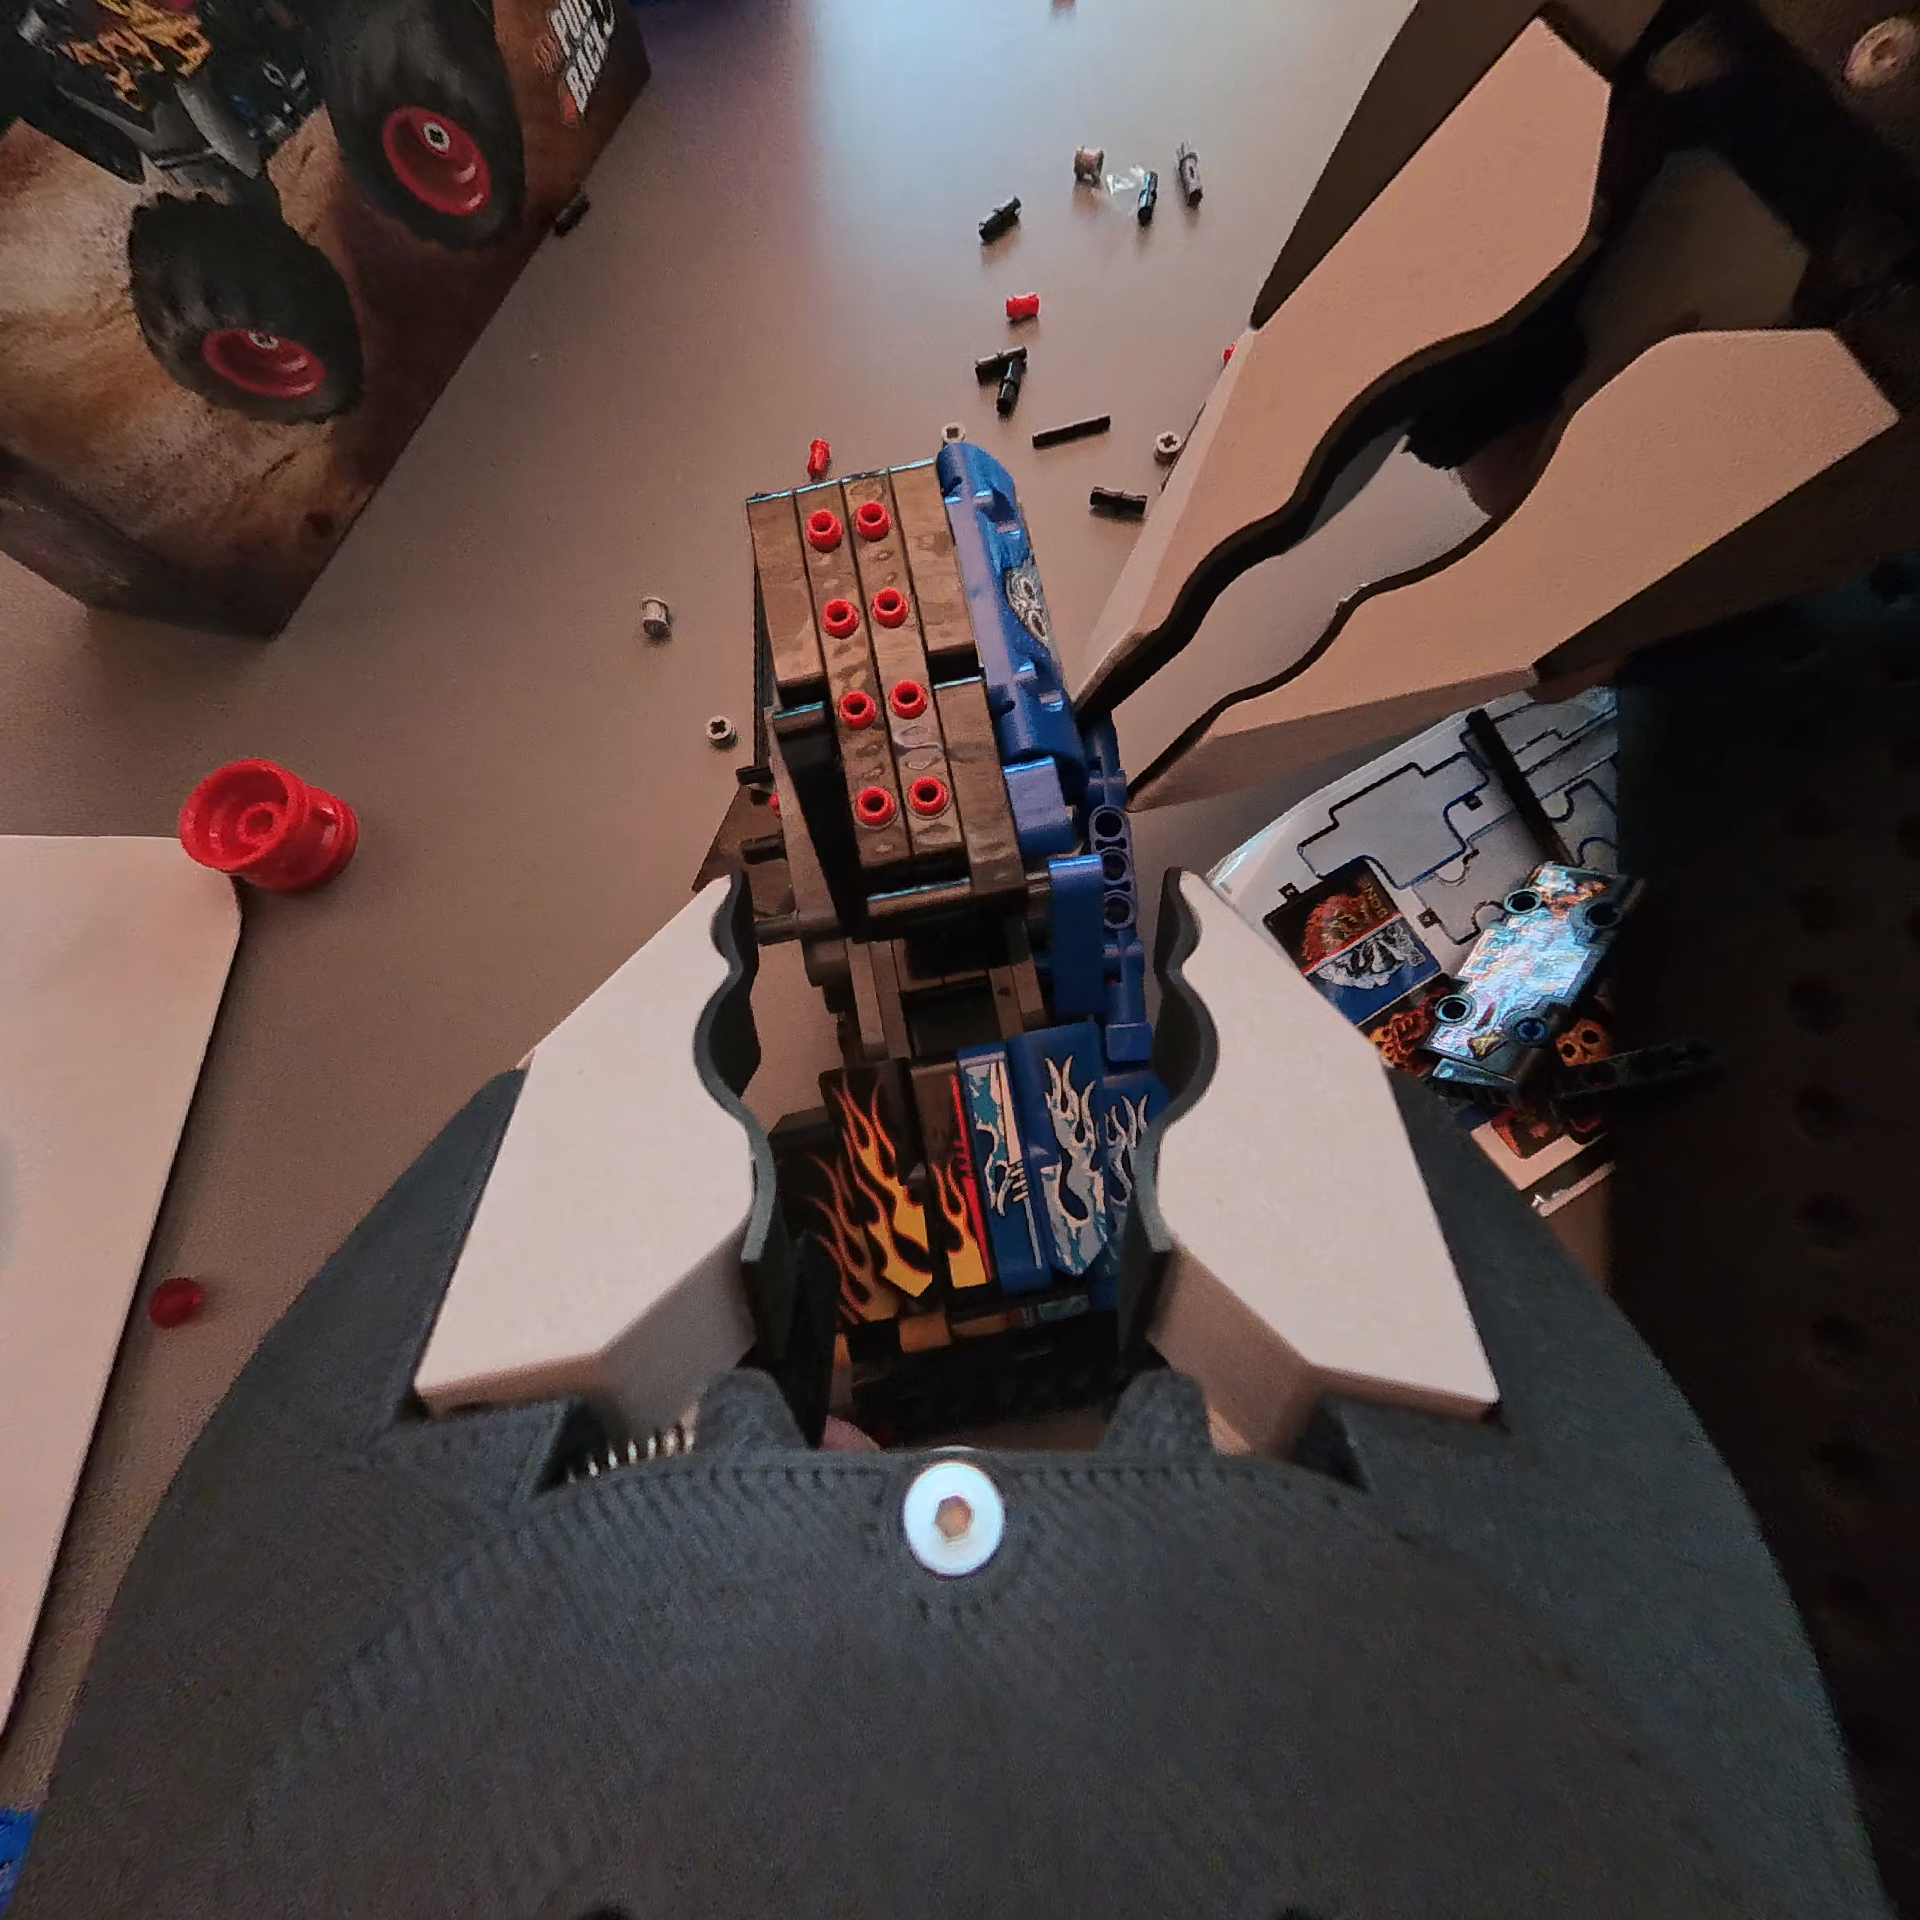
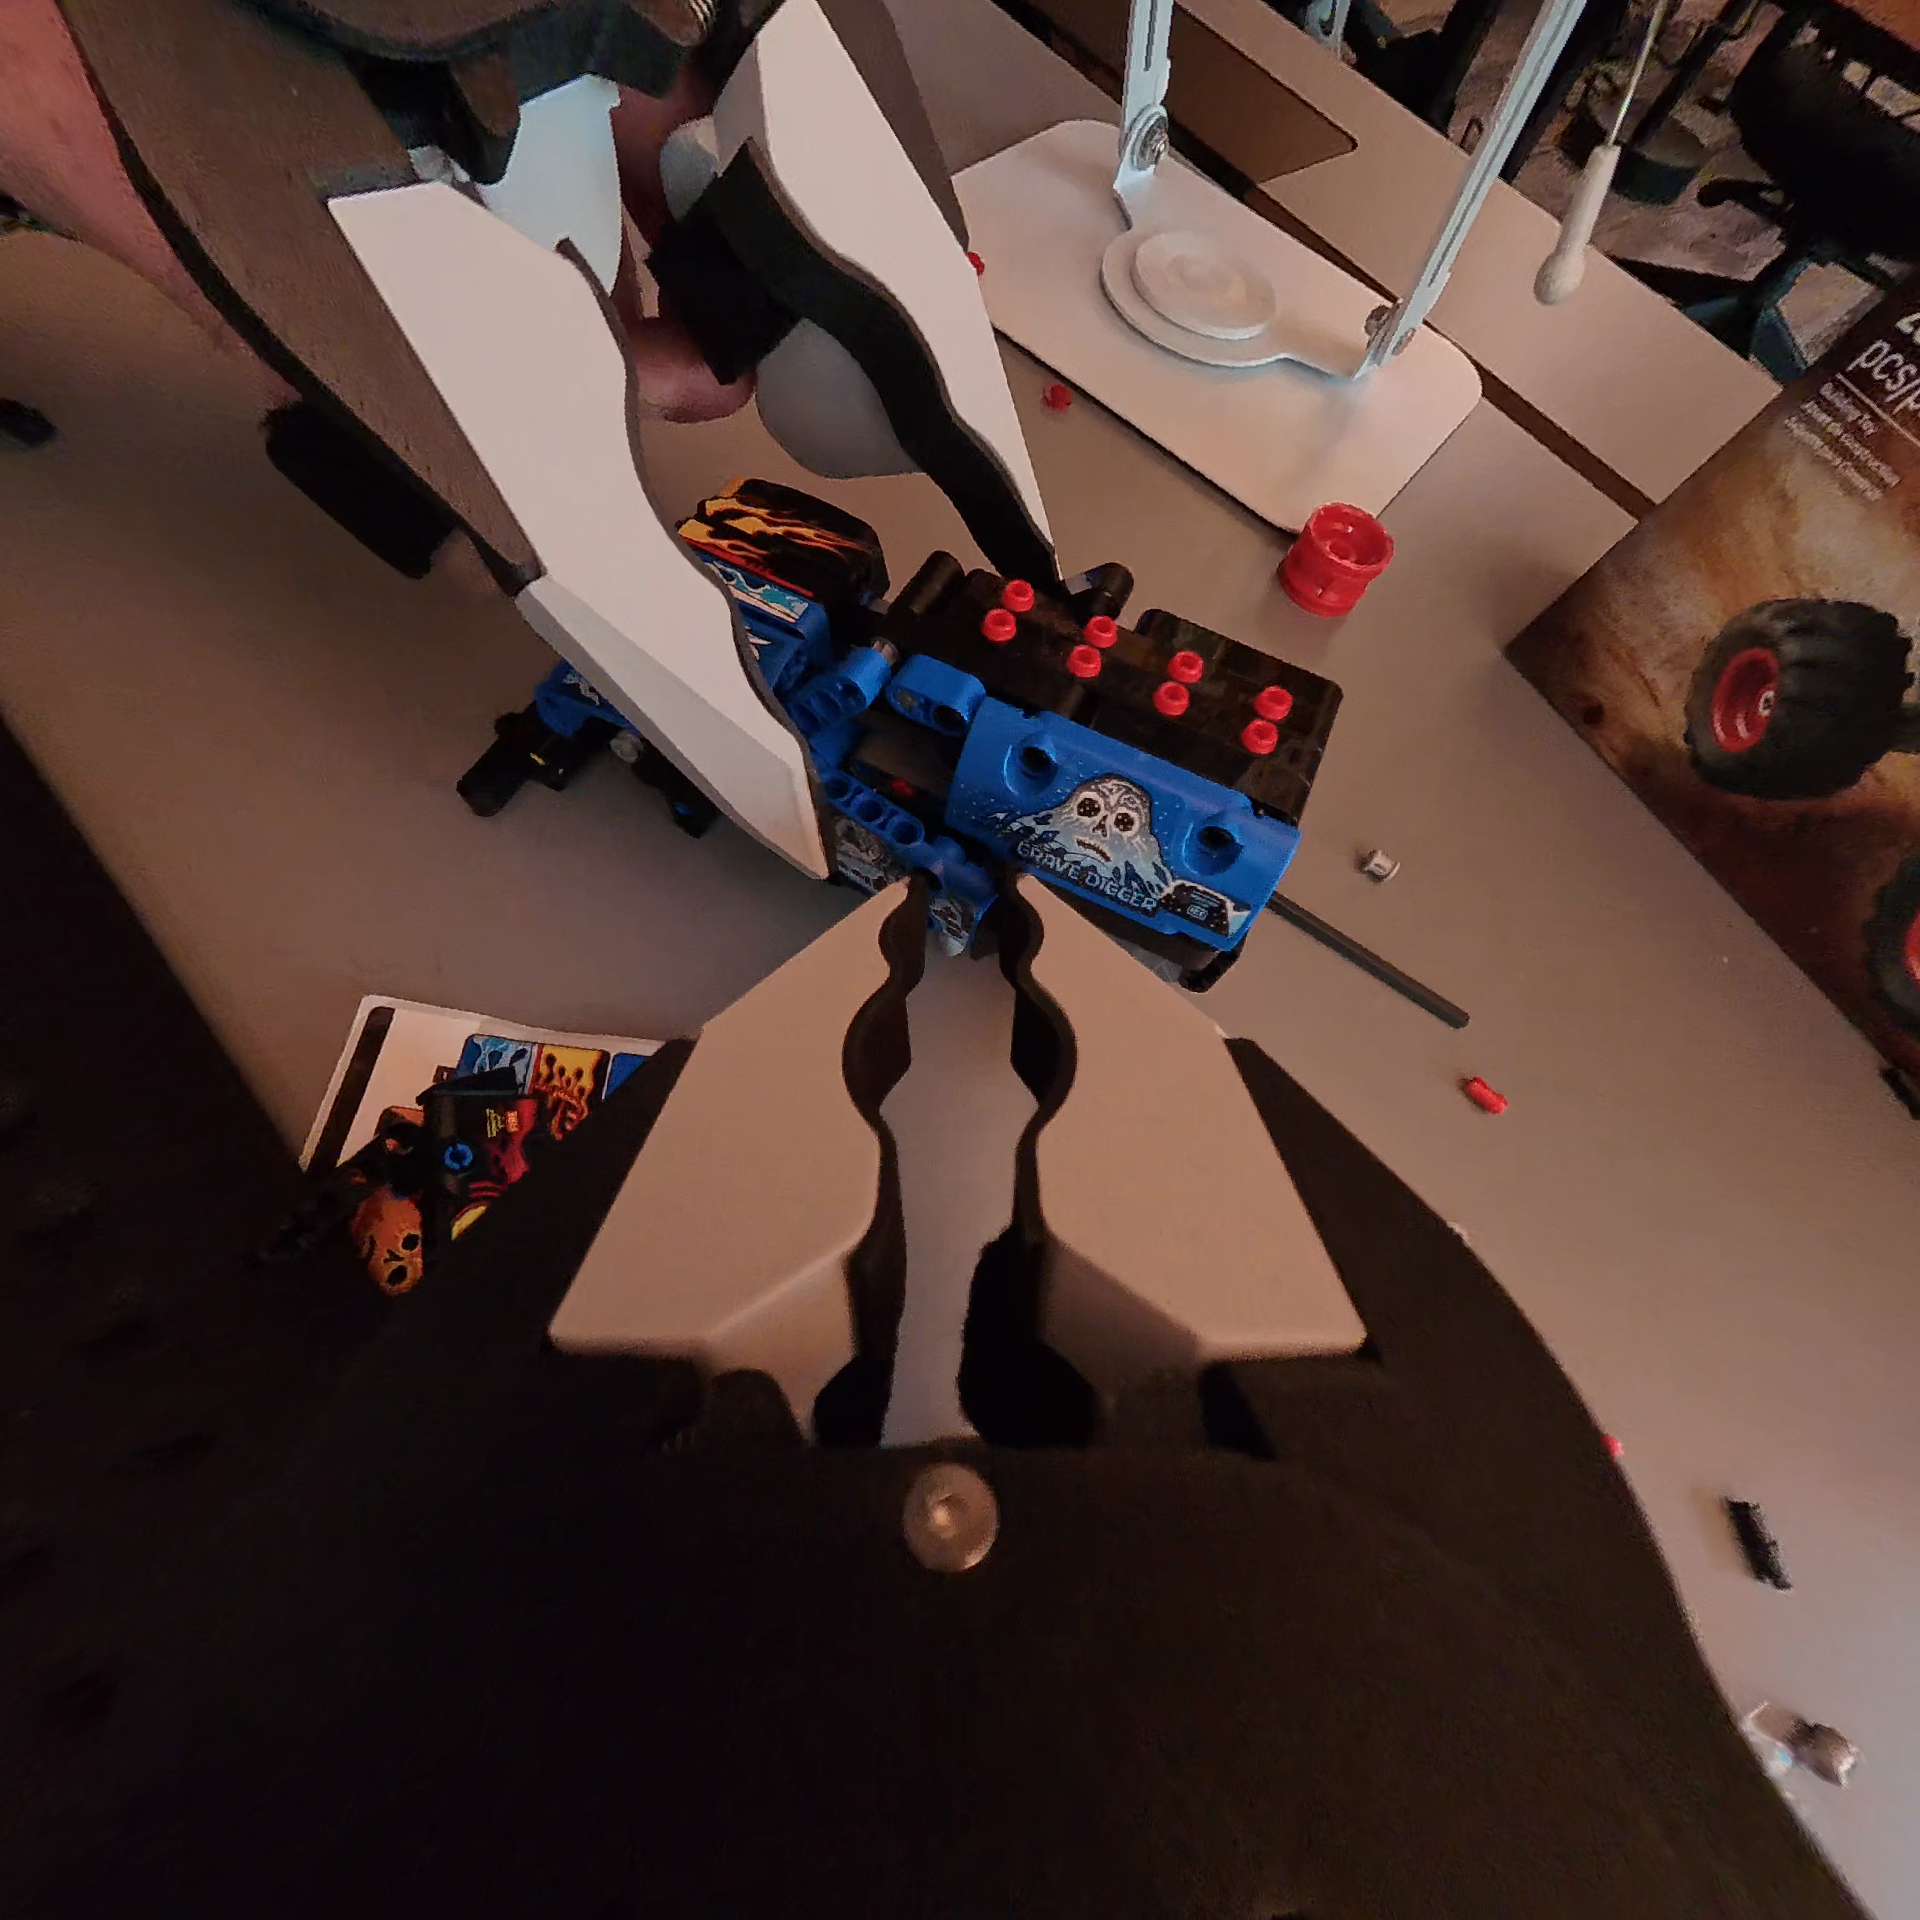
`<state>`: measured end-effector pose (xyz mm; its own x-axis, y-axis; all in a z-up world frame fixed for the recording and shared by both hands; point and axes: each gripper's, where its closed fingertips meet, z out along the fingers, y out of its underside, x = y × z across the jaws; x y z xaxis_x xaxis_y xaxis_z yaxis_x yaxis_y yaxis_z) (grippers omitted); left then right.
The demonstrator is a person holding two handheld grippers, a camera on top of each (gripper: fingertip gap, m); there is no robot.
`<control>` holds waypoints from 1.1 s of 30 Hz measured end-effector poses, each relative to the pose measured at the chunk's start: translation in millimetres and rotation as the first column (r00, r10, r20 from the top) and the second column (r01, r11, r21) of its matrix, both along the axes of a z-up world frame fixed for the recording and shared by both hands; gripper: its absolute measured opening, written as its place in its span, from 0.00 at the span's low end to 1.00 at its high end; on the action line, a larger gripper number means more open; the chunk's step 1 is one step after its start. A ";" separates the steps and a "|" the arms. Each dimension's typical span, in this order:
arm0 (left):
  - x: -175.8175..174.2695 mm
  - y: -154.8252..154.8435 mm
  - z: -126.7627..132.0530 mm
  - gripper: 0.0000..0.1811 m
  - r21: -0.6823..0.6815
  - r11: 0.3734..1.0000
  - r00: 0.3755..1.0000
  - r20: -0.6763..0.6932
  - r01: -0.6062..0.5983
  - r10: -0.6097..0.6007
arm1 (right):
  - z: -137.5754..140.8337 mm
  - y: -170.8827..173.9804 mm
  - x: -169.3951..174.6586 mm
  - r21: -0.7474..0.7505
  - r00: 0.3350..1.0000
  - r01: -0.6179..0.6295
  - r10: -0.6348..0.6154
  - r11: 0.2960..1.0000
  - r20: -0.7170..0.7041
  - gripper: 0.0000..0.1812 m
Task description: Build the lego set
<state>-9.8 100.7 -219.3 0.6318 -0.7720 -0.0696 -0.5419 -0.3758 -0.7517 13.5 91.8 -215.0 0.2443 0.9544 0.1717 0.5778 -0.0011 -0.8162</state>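
My left gripper [image 1: 951,1049] clamps the truck body [image 1: 914,675]; my right gripper [image 2: 961,899], nearly closed at its six-o'clock flank, apparently empty, next seats a side piece.

The half-built truck body [image 1: 935,810] sat mid-frame in both views, black on top with eight red pins, blue panelled along one side [image 2: 1122,821], flame and ice stickers at its near end. A red wheel hub [image 1: 268,826] lay at middle left, with small pins [image 1: 1070,431] scattered upper centre.

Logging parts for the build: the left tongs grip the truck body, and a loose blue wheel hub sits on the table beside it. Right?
Not quite: the wheel hub is red, as the left wrist view shows. The left tongs do grip the truck body.
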 end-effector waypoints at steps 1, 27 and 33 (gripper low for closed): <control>0.1 0.0 0.2 0.42 0.000 1.000 1.000 0.008 -0.003 0.003 | -0.6 0.3 -0.1 0.007 1.000 -0.005 0.005 1.000 0.010 0.06; -2.3 1.9 2.9 0.39 -0.016 0.999 0.993 0.116 -0.030 0.032 | -0.3 1.6 -3.2 0.057 0.991 -0.132 0.131 0.990 0.029 0.06; -2.1 2.2 4.2 0.38 -0.018 0.999 0.988 0.150 -0.032 0.034 | -1.5 1.4 -2.3 0.184 0.991 -0.127 0.116 0.975 0.070 0.07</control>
<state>-12.0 102.9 -215.1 0.6594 -0.7507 0.0405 -0.4100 -0.4042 -0.8176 11.1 93.2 -216.5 0.1128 0.9258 0.3607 0.6110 0.2217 -0.7600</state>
